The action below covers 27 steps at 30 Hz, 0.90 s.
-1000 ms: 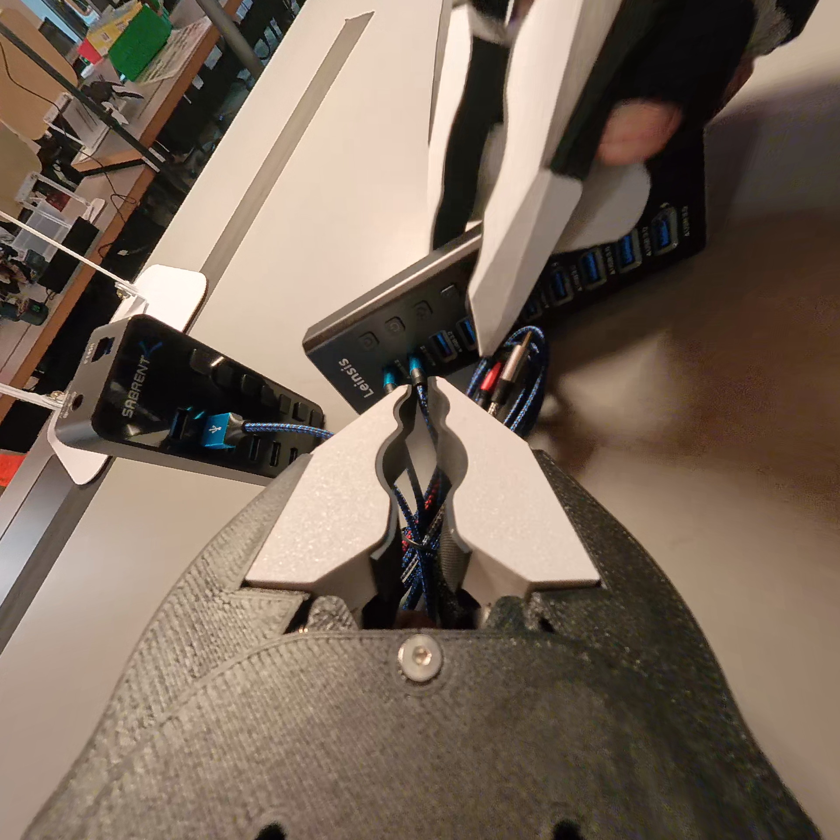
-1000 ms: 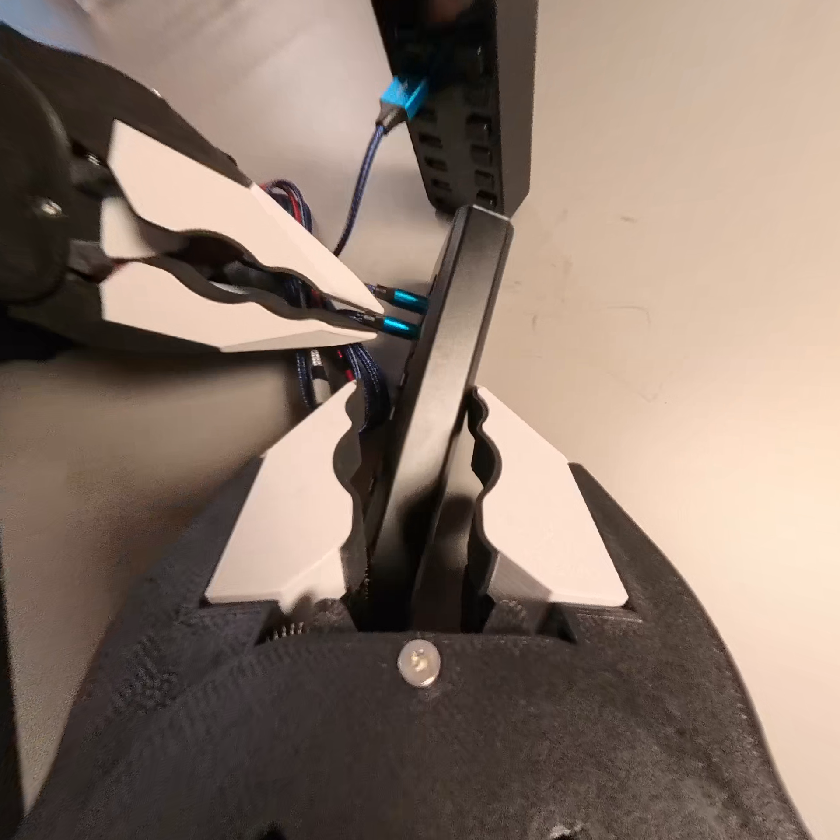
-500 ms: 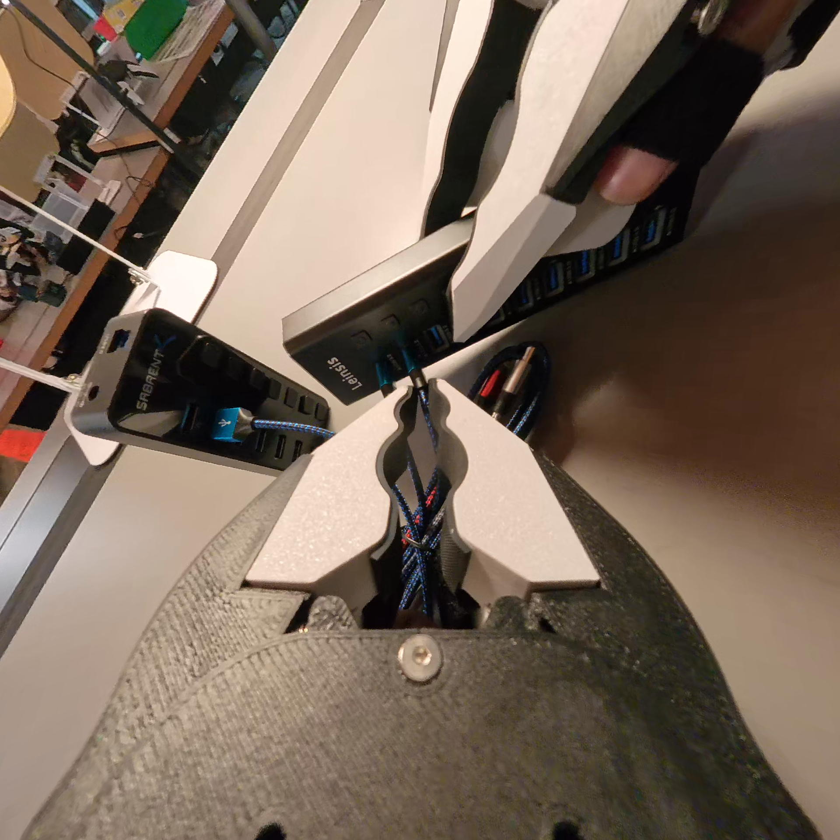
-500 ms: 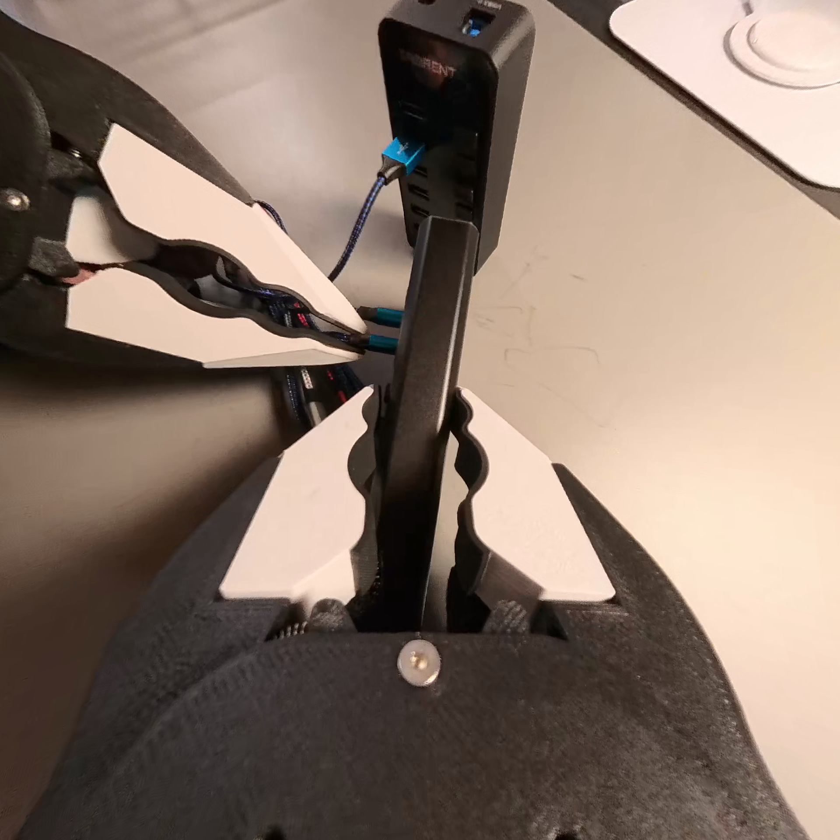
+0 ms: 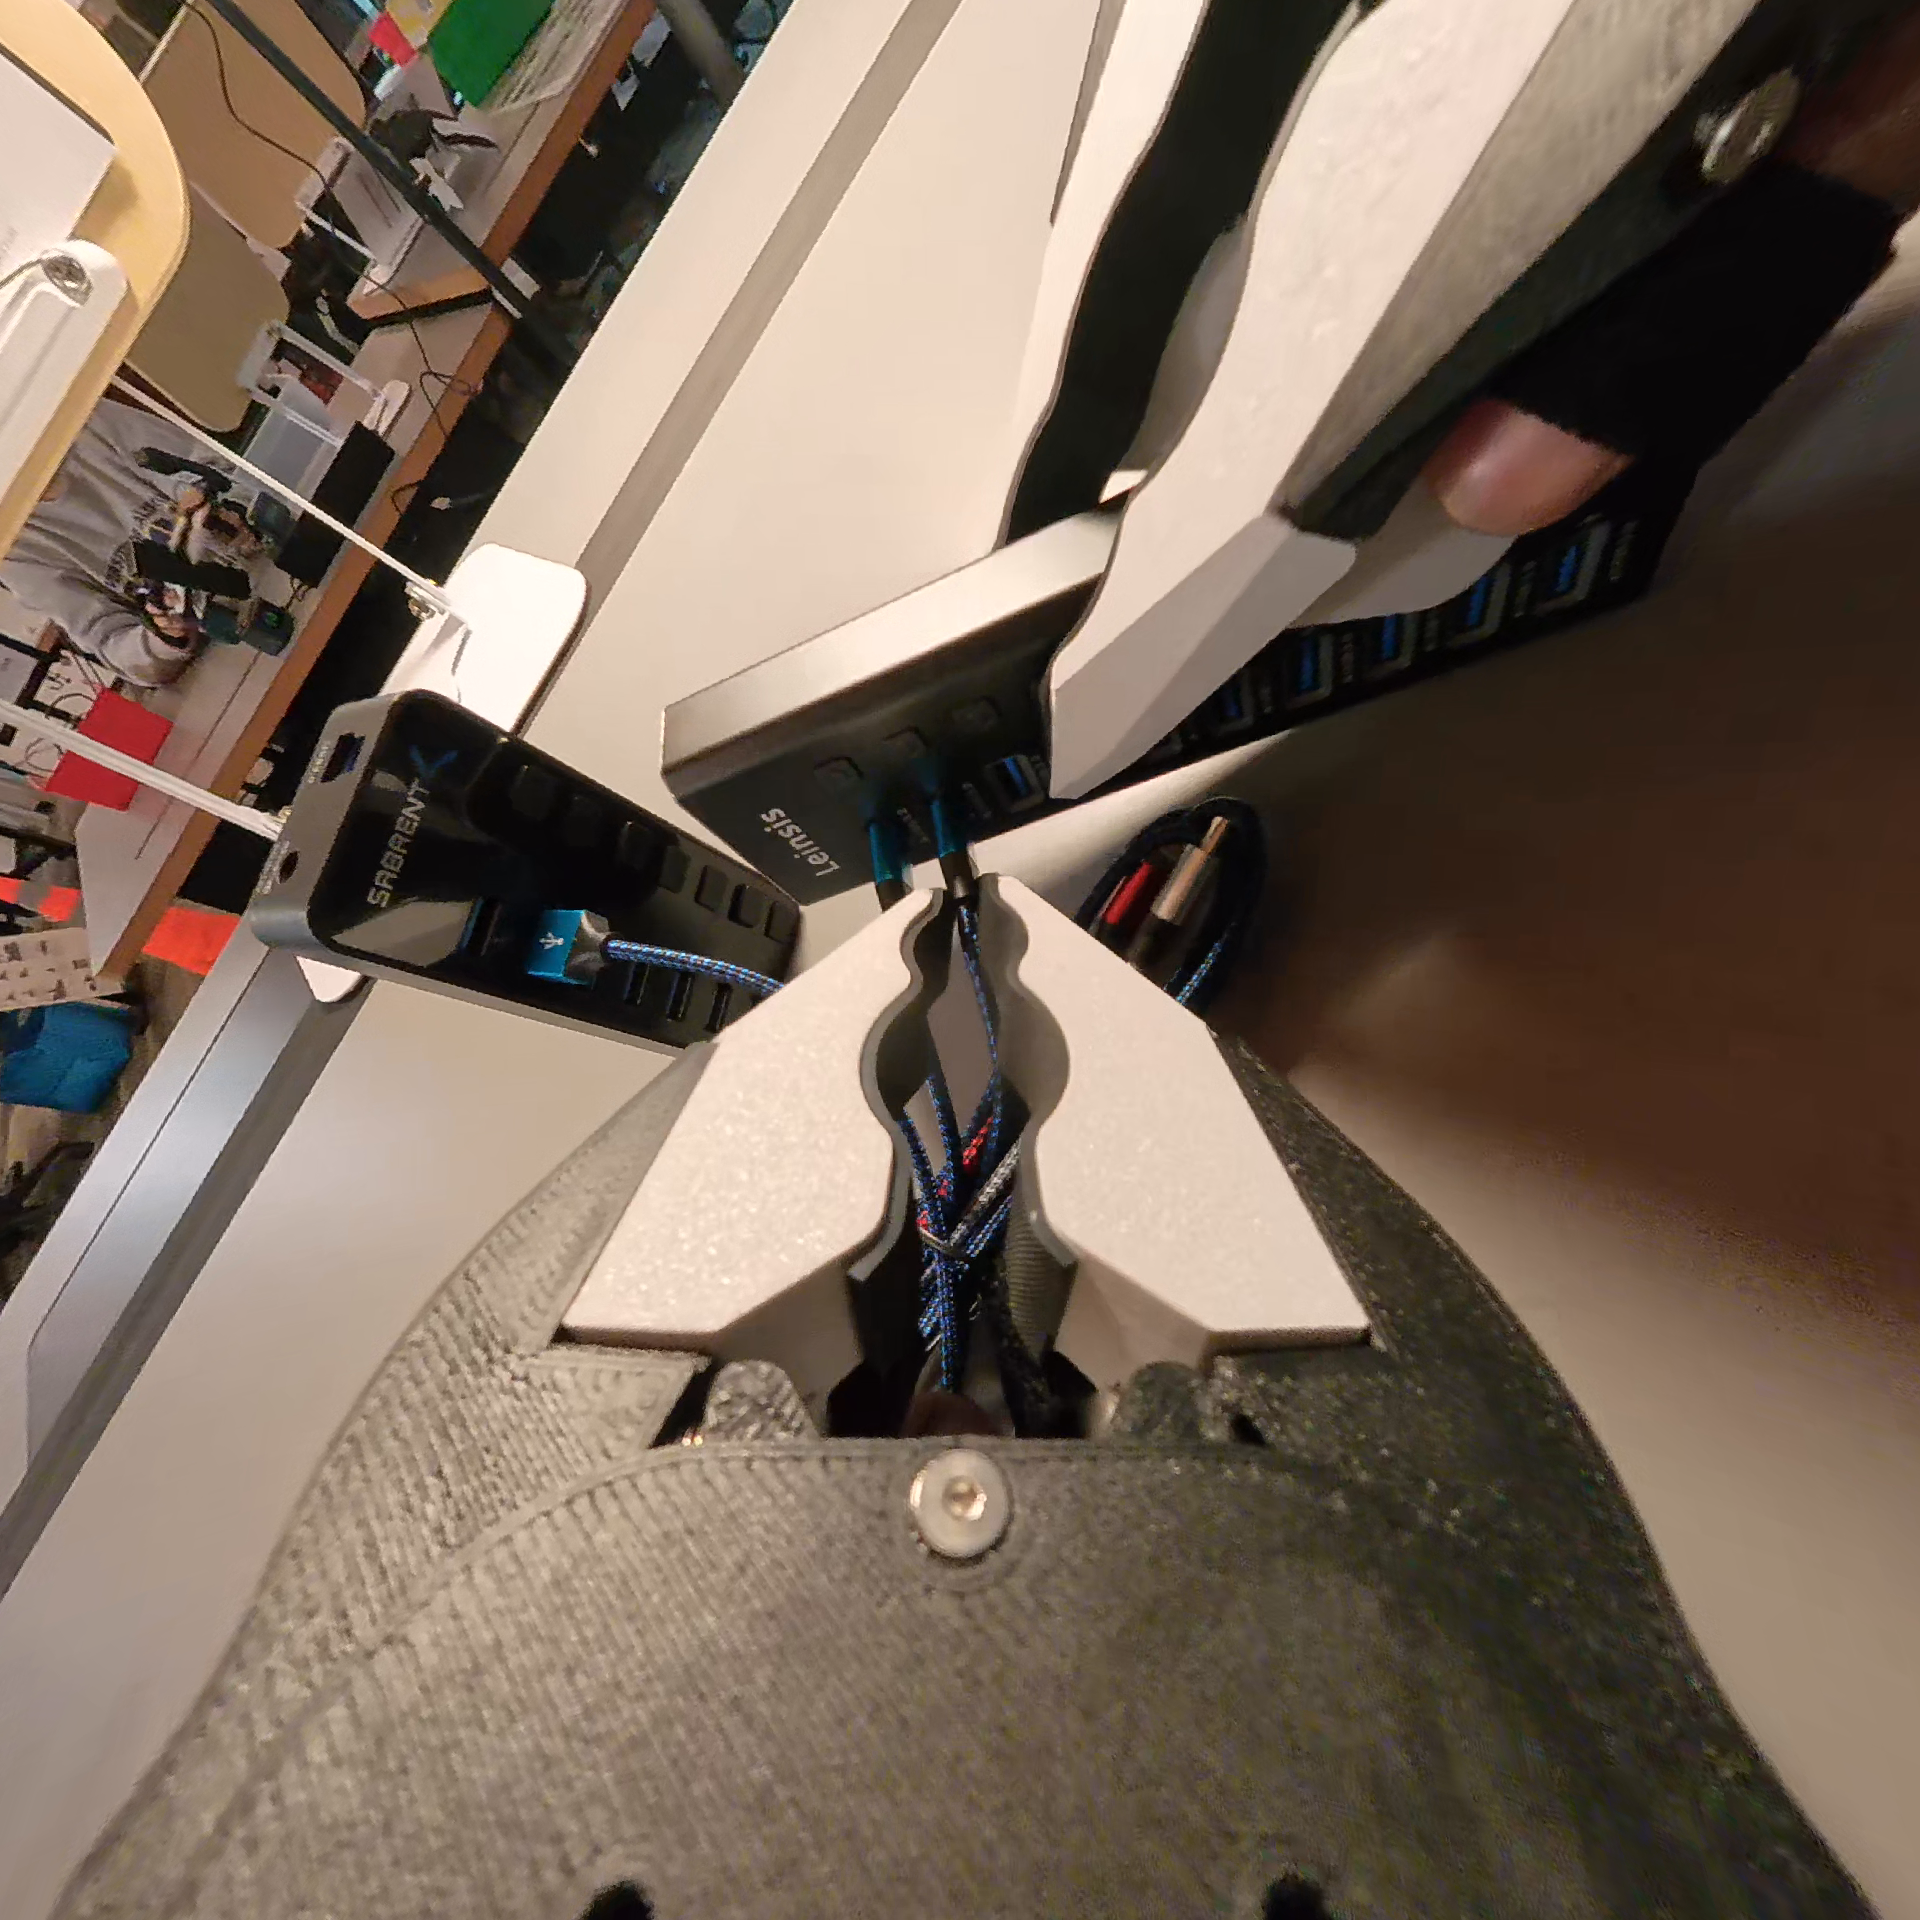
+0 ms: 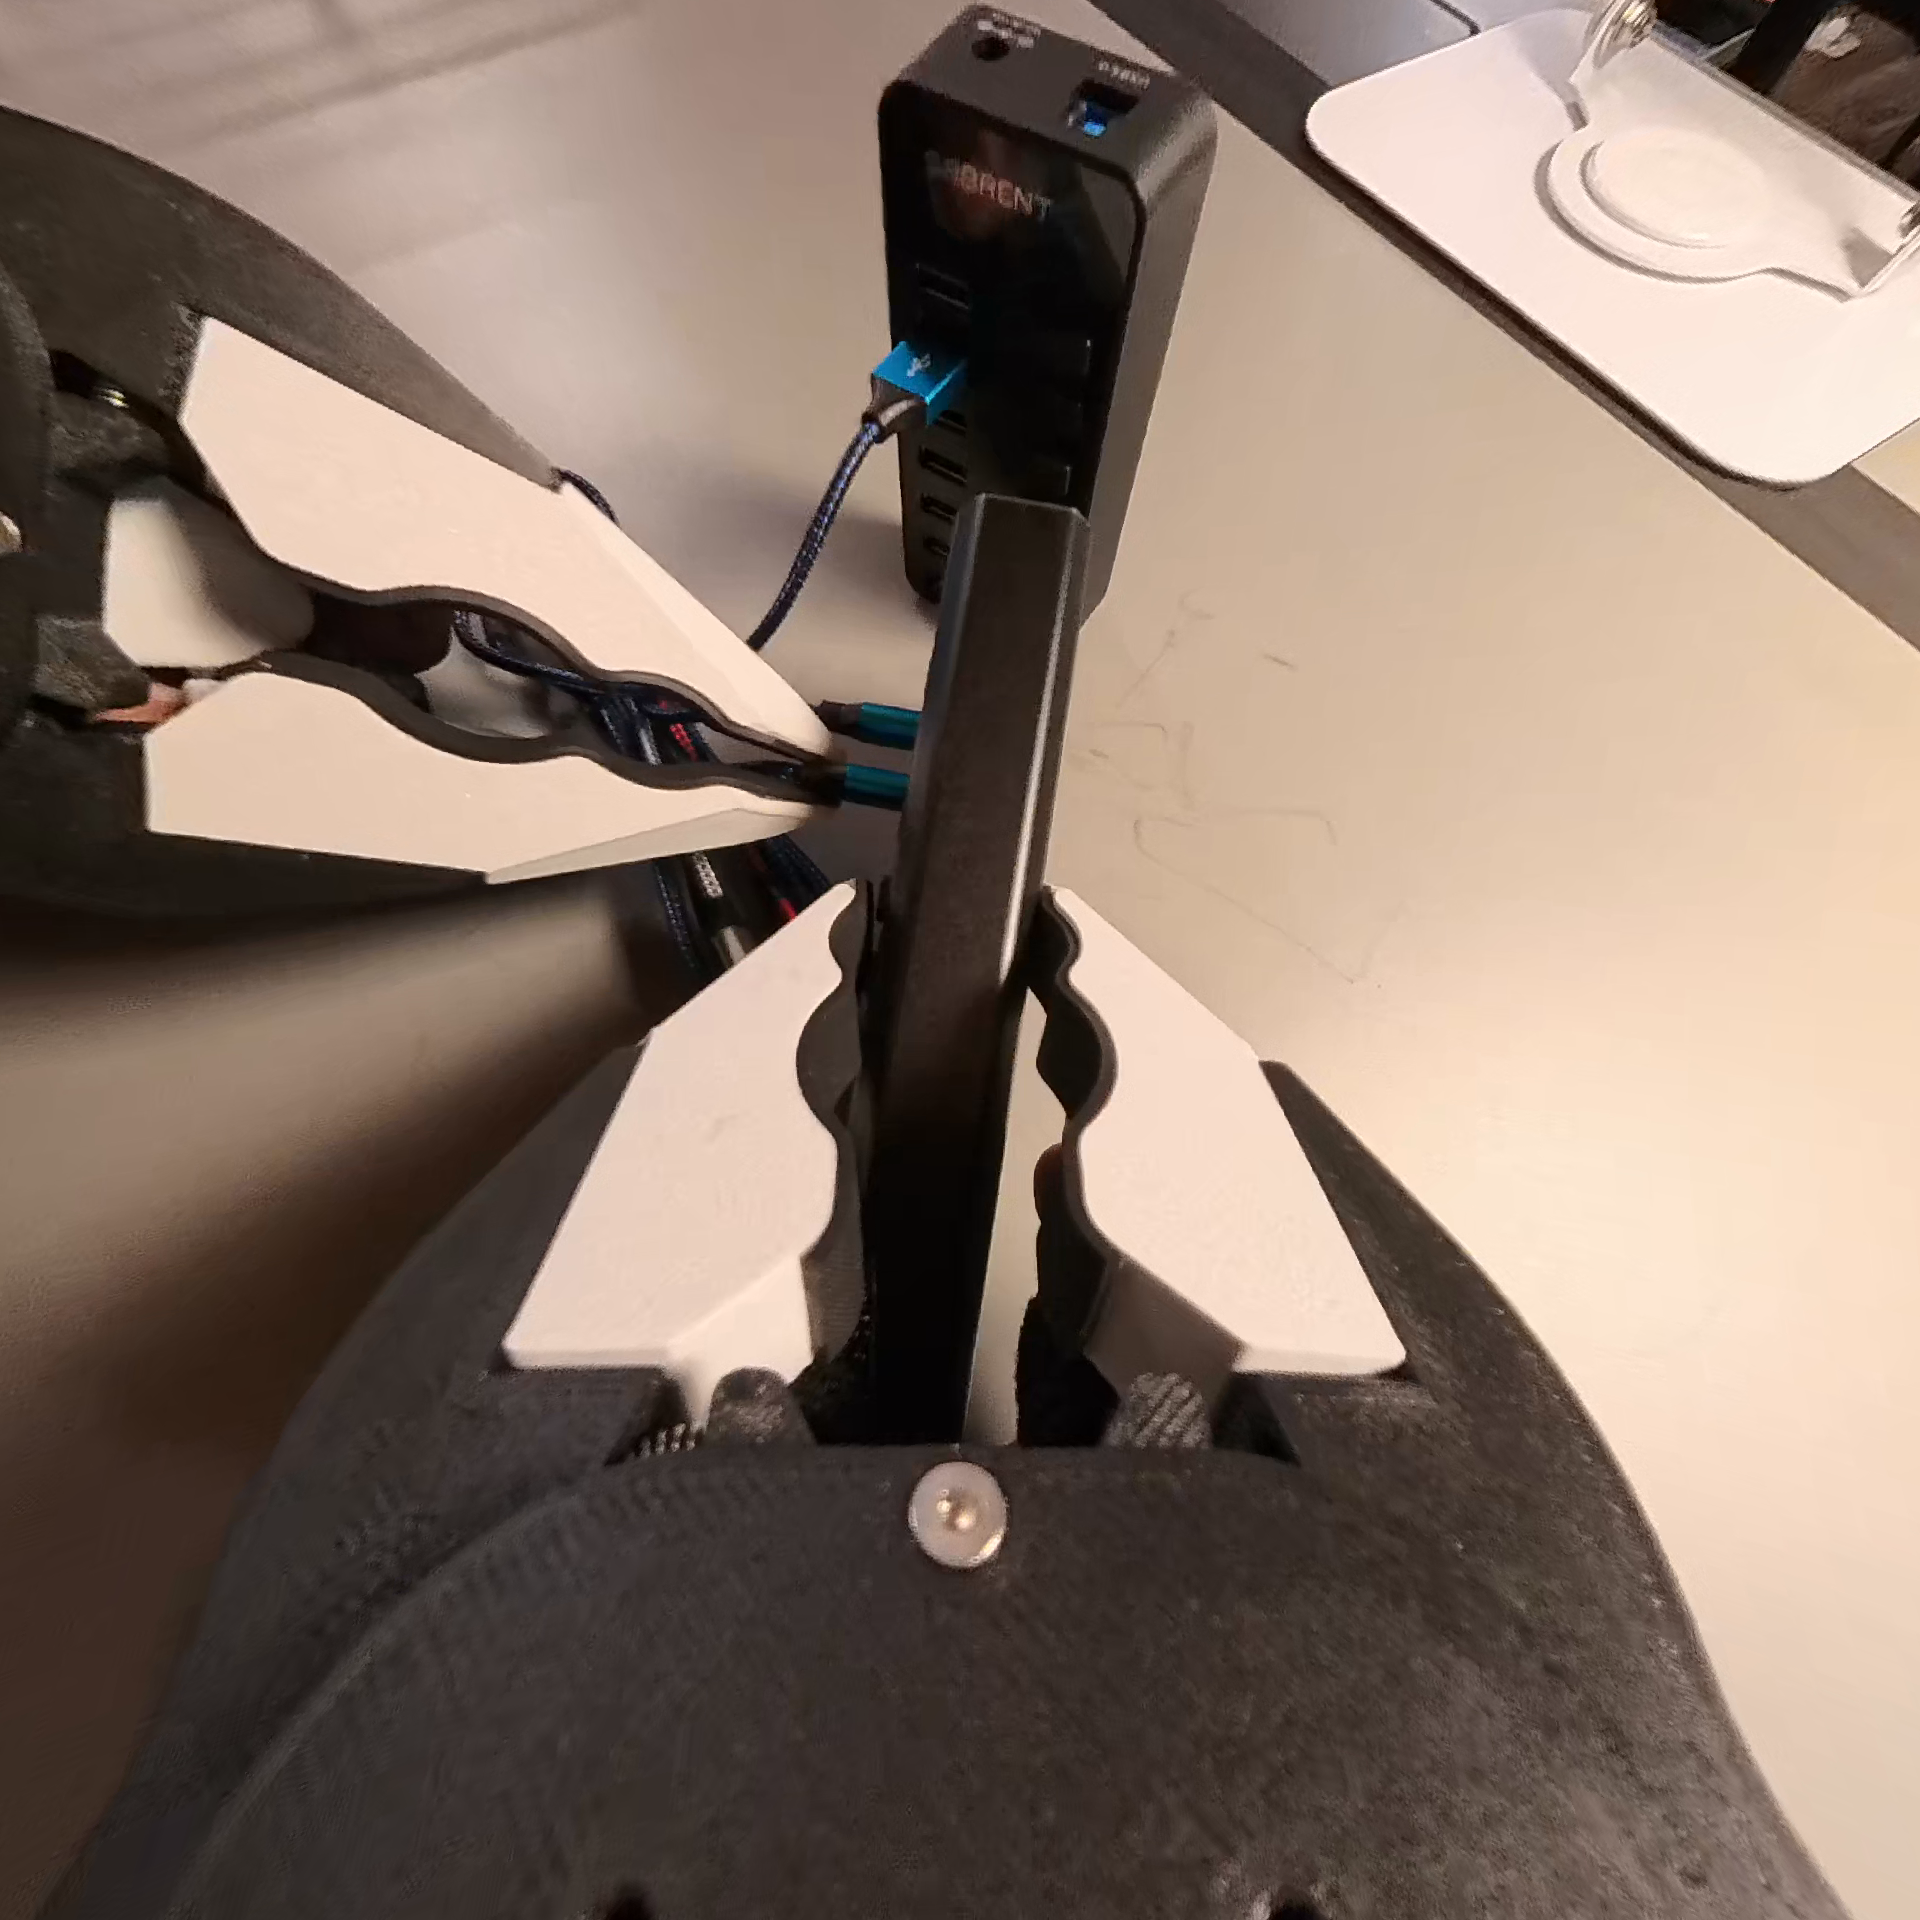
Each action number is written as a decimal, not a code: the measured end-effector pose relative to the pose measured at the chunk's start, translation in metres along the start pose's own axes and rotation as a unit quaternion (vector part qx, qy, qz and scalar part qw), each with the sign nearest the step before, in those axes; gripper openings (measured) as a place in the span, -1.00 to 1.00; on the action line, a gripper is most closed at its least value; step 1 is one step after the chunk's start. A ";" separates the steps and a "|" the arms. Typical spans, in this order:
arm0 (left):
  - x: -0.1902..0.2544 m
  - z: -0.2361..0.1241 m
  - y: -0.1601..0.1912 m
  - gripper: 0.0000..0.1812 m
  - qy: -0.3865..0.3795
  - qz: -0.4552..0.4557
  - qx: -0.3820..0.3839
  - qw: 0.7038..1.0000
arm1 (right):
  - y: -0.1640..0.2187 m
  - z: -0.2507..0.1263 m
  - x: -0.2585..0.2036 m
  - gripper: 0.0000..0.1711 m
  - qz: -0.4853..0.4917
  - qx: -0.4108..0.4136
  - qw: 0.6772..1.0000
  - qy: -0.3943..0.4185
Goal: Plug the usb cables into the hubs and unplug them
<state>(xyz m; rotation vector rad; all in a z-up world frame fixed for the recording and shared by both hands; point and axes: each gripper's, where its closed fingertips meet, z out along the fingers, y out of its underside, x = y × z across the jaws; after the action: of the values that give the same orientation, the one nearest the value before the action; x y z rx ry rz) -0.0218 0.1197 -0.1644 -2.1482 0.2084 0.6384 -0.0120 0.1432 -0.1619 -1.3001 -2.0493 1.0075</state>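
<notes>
My right gripper (image 6: 951, 904) is shut on a flat dark hub (image 6: 997, 727) and holds it on edge above the table. Two teal USB plugs (image 6: 878, 784) sit in its ports. My left gripper (image 5: 961, 899) is shut on a blue braided cable (image 5: 971, 1039) just behind those plugs (image 5: 883, 842), its tips close to the hub (image 5: 883, 665). The right gripper's white fingers (image 5: 1195, 603) clamp the hub from above. A second, glossy black hub (image 5: 499, 862) lies beyond, with a blue USB plug (image 5: 561, 940) in one port; it also shows in the right wrist view (image 6: 1039, 260).
A coil of braided cables with loose metal plugs (image 5: 1174, 914) lies on the table under the held hub. A white stand base (image 6: 1662, 260) sits at the table's far edge. Cluttered desks (image 5: 208, 312) lie beyond the table. The grippers are tip to tip, or close to it.
The right gripper has swung the flat hub from tilted to nearly upright and drawn back, bringing the glossy hub into fuller view. The left gripper stays shut on the cable at the plugs.
</notes>
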 end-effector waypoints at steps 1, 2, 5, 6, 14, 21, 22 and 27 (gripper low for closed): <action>-0.001 0.000 0.000 -0.95 -0.004 0.000 -0.001 1.000 | -0.001 0.000 0.000 -0.67 0.002 0.003 1.000 0.002; -0.001 0.000 0.000 -0.96 -0.008 0.001 -0.003 1.000 | -0.002 0.001 -0.001 -0.67 0.005 0.004 1.000 0.003; -0.003 0.001 0.001 -0.96 -0.011 -0.002 -0.001 1.000 | -0.003 0.002 0.000 -0.67 0.003 0.005 1.000 0.014; -0.004 0.001 0.001 -0.95 -0.009 -0.005 0.000 1.000 | -0.003 0.002 0.000 -0.67 0.003 0.008 1.000 0.017; 0.001 0.004 0.000 -0.85 0.056 -0.069 0.021 0.996 | 0.007 0.002 0.013 -0.67 -0.007 -0.023 0.999 0.042; -0.004 -0.010 -0.017 -0.76 0.096 -0.091 0.088 0.987 | 0.026 -0.008 0.029 -0.64 -0.006 -0.073 0.995 0.072; -0.005 -0.011 -0.018 -0.76 0.097 -0.095 0.094 0.986 | 0.027 -0.010 0.030 -0.64 -0.006 -0.076 0.994 0.074; -0.003 -0.018 -0.030 -0.70 0.124 -0.115 0.139 0.976 | 0.030 -0.015 0.031 -0.62 -0.033 -0.072 0.994 0.080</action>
<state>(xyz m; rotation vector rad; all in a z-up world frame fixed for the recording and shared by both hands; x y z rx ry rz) -0.0068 0.1240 -0.1324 -1.9370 0.1691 0.1939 0.0023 0.1846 -0.1762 -1.3293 -2.0583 0.7124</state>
